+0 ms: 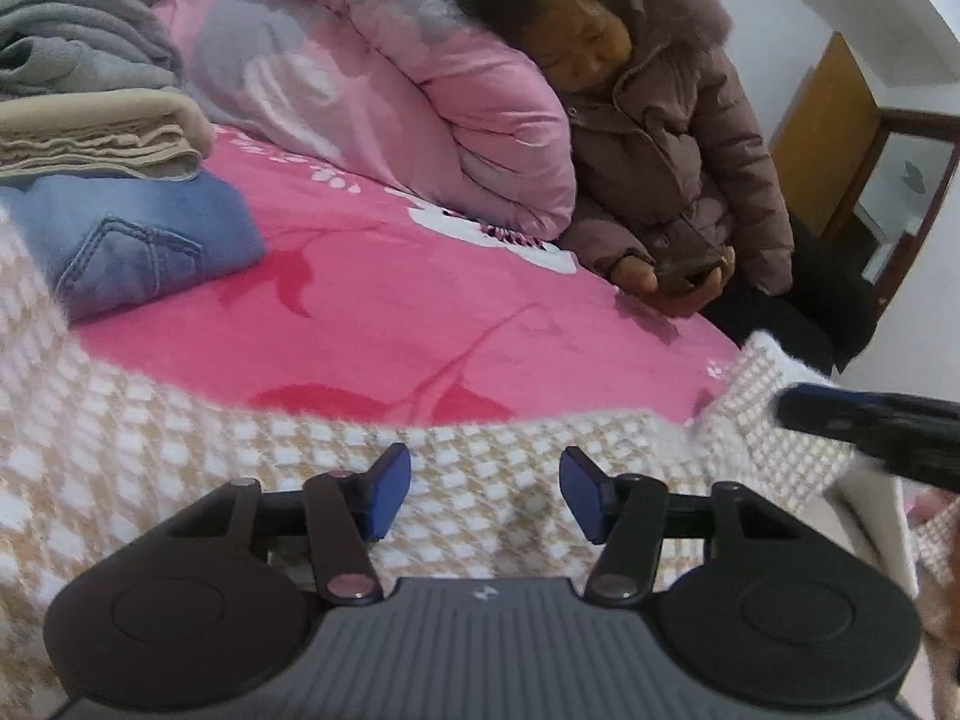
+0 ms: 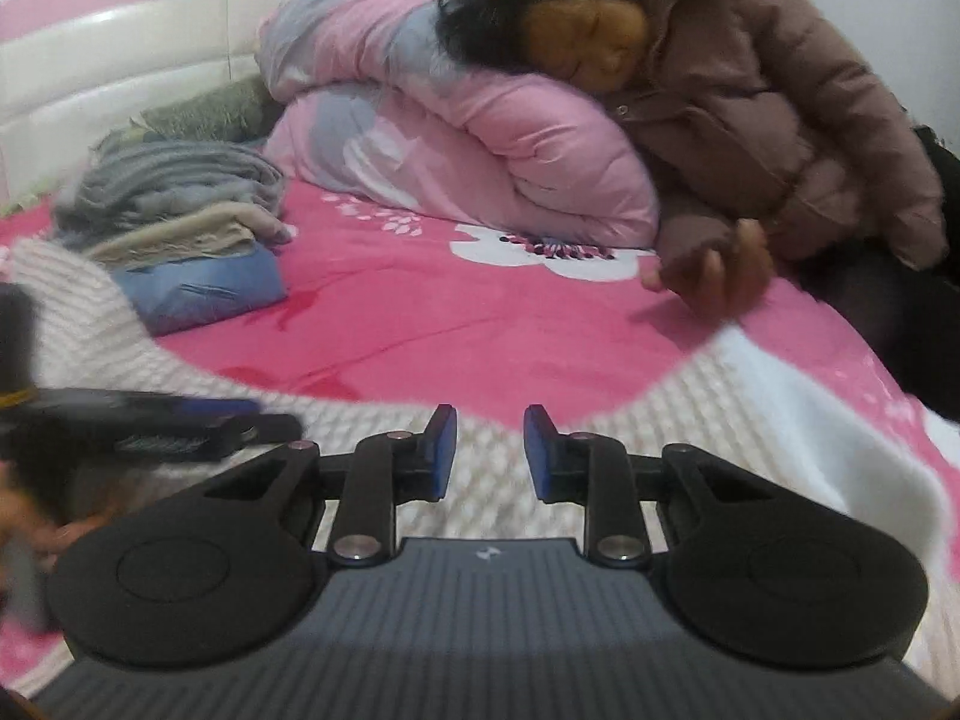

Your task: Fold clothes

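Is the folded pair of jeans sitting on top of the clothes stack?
No. The jeans lie at the bottom of the stack, under the folded beige garment and the grey one on top.

Near edge of the bed (image 1: 372, 300): a checked garment (image 1: 180, 480) spreads across it, the left gripper (image 1: 485, 492) over its middle, the right gripper (image 2: 485, 450) further right over the same cloth. Far left, a stack of folded clothes (image 1: 102, 180) sits on the bed. Behind, at the far side, a rolled quilt (image 1: 372, 96). Right of the quilt, a person (image 1: 672, 138) leans on it.
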Motion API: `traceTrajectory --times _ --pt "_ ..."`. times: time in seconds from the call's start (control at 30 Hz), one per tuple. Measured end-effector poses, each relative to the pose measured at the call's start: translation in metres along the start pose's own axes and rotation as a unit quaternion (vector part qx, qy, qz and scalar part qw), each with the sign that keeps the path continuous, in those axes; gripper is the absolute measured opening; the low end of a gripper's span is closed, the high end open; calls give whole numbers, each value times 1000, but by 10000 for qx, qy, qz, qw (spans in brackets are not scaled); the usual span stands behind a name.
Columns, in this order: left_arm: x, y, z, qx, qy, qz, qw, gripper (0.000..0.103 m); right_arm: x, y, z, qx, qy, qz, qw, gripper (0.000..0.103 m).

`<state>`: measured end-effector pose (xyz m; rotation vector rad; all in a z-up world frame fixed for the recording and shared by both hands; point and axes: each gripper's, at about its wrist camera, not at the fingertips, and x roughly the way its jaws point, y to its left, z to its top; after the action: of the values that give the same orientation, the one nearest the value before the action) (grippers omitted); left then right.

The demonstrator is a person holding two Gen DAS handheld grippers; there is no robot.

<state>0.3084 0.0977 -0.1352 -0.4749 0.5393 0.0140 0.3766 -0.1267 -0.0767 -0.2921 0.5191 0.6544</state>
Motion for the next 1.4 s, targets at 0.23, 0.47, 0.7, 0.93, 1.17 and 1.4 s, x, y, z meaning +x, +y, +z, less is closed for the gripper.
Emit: traceTrajectory --times 0.23,0.47,0.7,0.93,1.17,1.4 --pt "0 12 3 -312 -37 144 9994 36 39 -55 -37 572 839 -681 9925 23" --pt "-2 15 4 -407 -134 281 9987 36 15 -12 4 268 264 -86 9993 23" --pt "-3 21 6 -536 -195 329 9978 35 80 -56 -17 1211 581 -325 9904 2" --pt "-3 20 5 -576 -223 374 9974 36 73 -42 -15 1043 668 -823 9889 4" --pt "-7 21 7 -640 -201 62 9977 57 39 -65 -13 2259 617 -743 9694 5" --pt "-57 -11 3 -33 -118 185 9998 74 -59 -7 -28 2399 657 176 9684 10"
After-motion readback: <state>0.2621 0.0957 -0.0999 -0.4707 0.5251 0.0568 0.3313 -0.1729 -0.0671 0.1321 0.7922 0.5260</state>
